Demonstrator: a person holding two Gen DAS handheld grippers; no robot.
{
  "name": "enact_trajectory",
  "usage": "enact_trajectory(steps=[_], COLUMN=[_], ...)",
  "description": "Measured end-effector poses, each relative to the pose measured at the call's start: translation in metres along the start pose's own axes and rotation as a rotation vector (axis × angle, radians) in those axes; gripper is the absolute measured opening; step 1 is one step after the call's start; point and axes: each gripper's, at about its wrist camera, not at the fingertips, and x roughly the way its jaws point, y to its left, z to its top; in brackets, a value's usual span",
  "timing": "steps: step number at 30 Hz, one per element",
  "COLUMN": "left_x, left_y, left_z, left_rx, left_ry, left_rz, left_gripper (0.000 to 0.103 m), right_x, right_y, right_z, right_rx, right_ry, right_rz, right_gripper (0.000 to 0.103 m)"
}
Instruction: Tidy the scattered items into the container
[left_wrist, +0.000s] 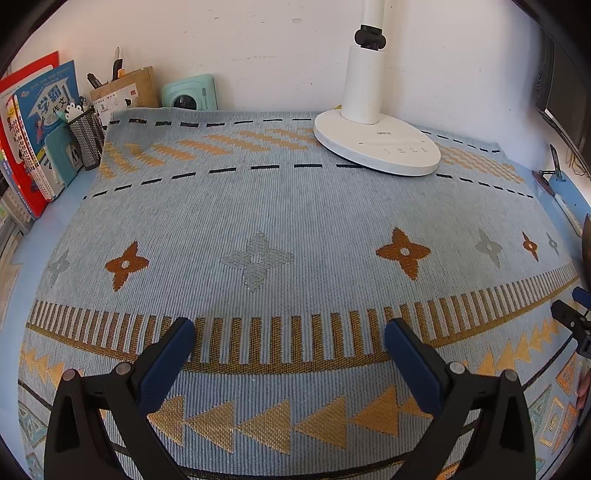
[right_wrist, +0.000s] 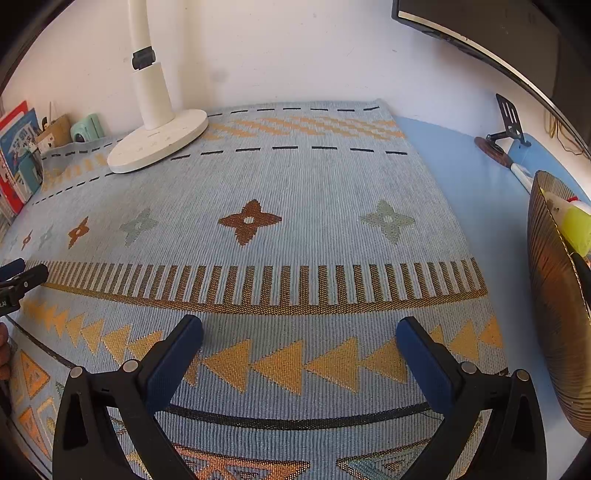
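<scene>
At the right edge of the right wrist view stands a brown ribbed bowl-shaped container (right_wrist: 554, 295), cut off by the frame; inside it lie a yellow-green rounded item (right_wrist: 576, 225) and a pale item (right_wrist: 557, 208) too blurred to name. The container rests on the light blue surface (right_wrist: 461, 166), just beside the woven blue-grey mat with orange triangles and star shapes (right_wrist: 295, 192). No loose item lies on the mat in either view.

A white desk lamp with a round base (left_wrist: 376, 144) stands at the far side of the mat. Against the wall at the far left are a black mesh pen cup (left_wrist: 86, 138), upright books (left_wrist: 33, 122), a brown cardboard box (left_wrist: 125, 90) and a mint green gadget (left_wrist: 190, 92). A black phone stand (right_wrist: 508, 125) sits at the far right.

The left tool (left_wrist: 290, 341) and the right tool (right_wrist: 299, 338) both hover over the mat with fingers wide apart, gripping nothing.
</scene>
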Motion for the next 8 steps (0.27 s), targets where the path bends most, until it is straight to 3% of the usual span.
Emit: enact_trajectory(steps=[8], left_x=[-0.0002], left_y=[0.0007], left_z=[-0.0002], left_rx=[0.000], left_ry=[0.000], left_rz=[0.000], left_gripper=[0.103], right_x=[0.0000], right_y=[0.0003], right_z=[-0.0006], right_rx=[0.001], right_ry=[0.000], right_rz=[0.000], right_gripper=[0.103])
